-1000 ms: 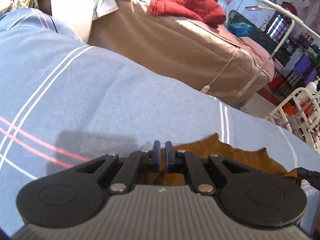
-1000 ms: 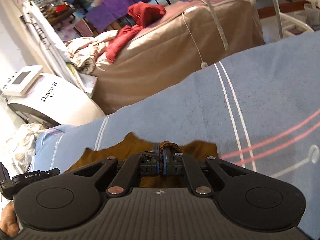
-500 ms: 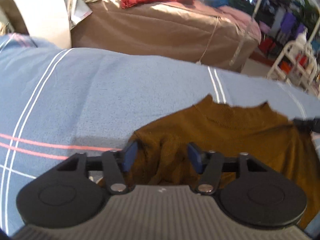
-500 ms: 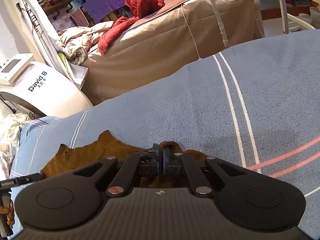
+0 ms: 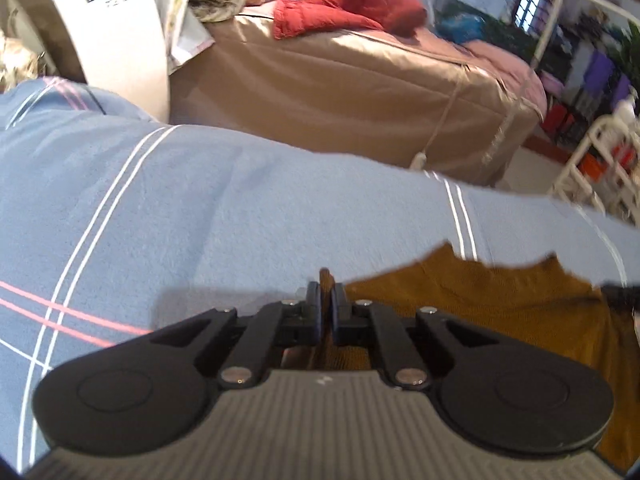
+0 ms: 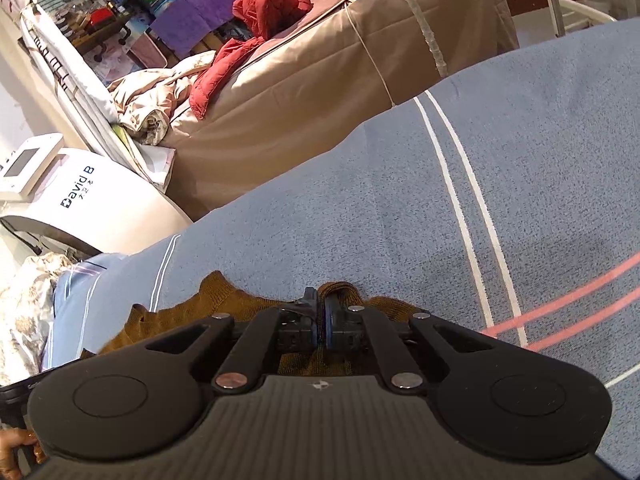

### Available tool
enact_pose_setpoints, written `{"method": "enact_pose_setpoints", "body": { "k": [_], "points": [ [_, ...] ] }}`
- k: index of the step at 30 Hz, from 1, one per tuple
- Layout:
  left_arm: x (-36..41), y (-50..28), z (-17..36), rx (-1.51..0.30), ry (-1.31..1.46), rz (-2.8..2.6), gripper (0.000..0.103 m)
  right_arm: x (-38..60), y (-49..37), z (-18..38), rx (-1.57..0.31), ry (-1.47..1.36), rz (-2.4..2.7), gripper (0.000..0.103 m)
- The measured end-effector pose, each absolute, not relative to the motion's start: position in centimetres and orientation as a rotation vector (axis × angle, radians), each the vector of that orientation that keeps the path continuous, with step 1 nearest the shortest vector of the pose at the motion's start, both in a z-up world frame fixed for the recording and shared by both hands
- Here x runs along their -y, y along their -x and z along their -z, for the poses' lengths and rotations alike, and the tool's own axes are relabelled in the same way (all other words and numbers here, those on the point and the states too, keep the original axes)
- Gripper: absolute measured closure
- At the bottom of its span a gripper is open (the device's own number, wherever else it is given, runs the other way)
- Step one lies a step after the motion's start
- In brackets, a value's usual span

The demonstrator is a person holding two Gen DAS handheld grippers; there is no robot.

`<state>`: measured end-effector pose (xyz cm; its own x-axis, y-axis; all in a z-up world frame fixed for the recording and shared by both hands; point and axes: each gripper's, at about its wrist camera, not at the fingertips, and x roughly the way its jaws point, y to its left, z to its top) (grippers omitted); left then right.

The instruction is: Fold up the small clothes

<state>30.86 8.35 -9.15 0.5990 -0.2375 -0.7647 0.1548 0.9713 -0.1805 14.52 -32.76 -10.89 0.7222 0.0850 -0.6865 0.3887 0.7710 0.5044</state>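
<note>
A small mustard-brown knitted garment [image 5: 480,304] lies on a blue striped bedspread [image 5: 240,208]. My left gripper [image 5: 325,300] is shut on the garment's left edge, and a sliver of brown fabric sticks up between the pads. In the right wrist view the same garment [image 6: 224,300] spreads to the left, and my right gripper [image 6: 320,308] is shut on a bunched fold of it. The body of each gripper hides the cloth just below its fingers.
Beyond the bedspread [image 6: 400,200] stands a tan-covered bed [image 5: 360,92] with a red jacket [image 5: 352,12] on it. A white machine [image 6: 92,200] stands at the left. A white metal rack [image 5: 600,168] is at the far right. A person's hand [image 6: 12,444] shows at the lower left.
The left gripper was shut beside the garment, opened wide over its edge half a second ago, and has now shut on that edge. The right gripper kept its grip.
</note>
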Motion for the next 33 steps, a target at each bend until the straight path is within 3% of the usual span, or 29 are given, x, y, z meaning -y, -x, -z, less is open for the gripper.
{"method": "enact_pose_setpoints", "body": {
  "k": [6, 9, 10, 12, 13, 14, 15, 16, 19, 25, 33],
  "points": [
    [-7.8, -33.8, 10.8, -0.947, 0.081, 0.201, 0.099, 33.1, -15.1, 11.2, -0.743, -0.719, 0.208, 0.098],
    [-7.8, -33.7, 11.9, -0.941, 0.072, 0.176, 0.097, 32.8, -15.4, 11.5, -0.756, -0.696, 0.197, 0.100],
    [-7.9, -33.4, 11.8, -0.933, 0.069, 0.167, 0.091, 32.7, -15.4, 11.3, -0.756, -0.688, 0.189, 0.098],
    [-7.1, -32.3, 11.1, -0.917, -0.023, 0.130, 0.058, 32.8, -14.8, 10.6, -0.735, -0.695, 0.192, 0.078],
    [-6.4, -31.5, 10.5, -0.900, -0.095, 0.101, 0.030, 32.9, -14.3, 10.2, -0.720, -0.693, 0.196, 0.056],
    [-5.6, -30.4, 9.7, -0.865, -0.155, 0.087, 0.022, 33.0, -13.9, 9.7, -0.708, -0.674, 0.216, 0.040],
    [-4.8, -29.2, 8.8, -0.818, -0.209, 0.092, 0.022, 32.9, -13.3, 9.0, -0.689, -0.643, 0.238, 0.008],
    [-4.0, -27.9, 8.0, -0.785, -0.251, 0.106, 0.019, 32.8, -12.7, 8.3, -0.662, -0.609, 0.245, 0.000],
    [-1.6, -24.7, 5.9, -0.766, -0.303, 0.164, 0.004, 32.4, -11.2, 6.4, -0.636, -0.502, 0.216, 0.000],
    [4.2, -18.5, 4.0, -0.797, -0.262, 0.329, 0.004, 32.6, -8.2, 5.2, -0.681, -0.460, 0.196, 0.000],
    [13.1, -8.3, 6.8, -0.799, -0.339, 0.524, 0.007, 34.2, -4.2, 6.8, -0.730, -0.576, 0.200, 0.000]
  ]
}}
